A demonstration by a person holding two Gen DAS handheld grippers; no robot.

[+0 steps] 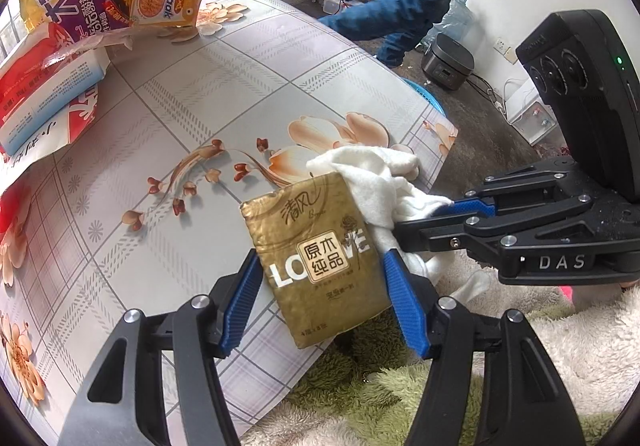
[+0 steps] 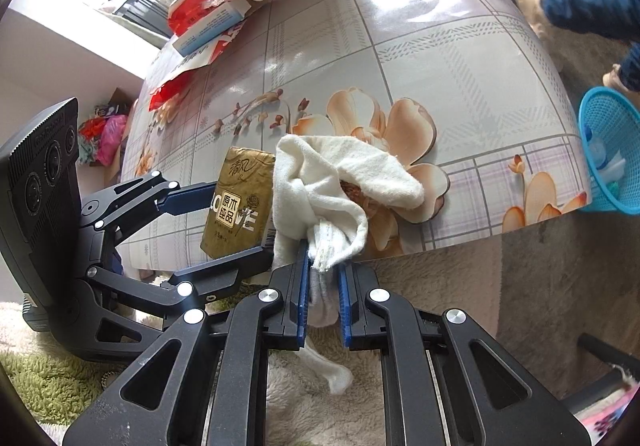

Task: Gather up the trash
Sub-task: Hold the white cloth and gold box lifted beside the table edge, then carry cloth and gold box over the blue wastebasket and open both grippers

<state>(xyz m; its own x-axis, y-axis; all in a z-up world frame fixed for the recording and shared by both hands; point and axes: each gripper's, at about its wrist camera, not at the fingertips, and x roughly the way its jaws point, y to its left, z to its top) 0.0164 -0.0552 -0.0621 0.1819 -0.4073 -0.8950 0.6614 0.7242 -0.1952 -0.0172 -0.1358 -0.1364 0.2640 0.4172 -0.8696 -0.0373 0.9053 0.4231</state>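
Left tool [image 1: 320, 278] clamping gold tissue pack [image 1: 316, 258], right tool [image 2: 323, 278] gripping white cloth [image 2: 320, 182] (table edge)

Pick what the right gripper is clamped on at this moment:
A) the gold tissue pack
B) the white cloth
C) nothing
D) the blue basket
B: in the right wrist view the right gripper has its blue pads pinched on the white cloth, while the gold tissue pack sits between the left gripper fingers.

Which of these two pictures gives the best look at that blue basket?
The right wrist view: the blue mesh basket stands beyond the table edge, items inside. The left wrist view shows only a blue sliver of it behind the table.
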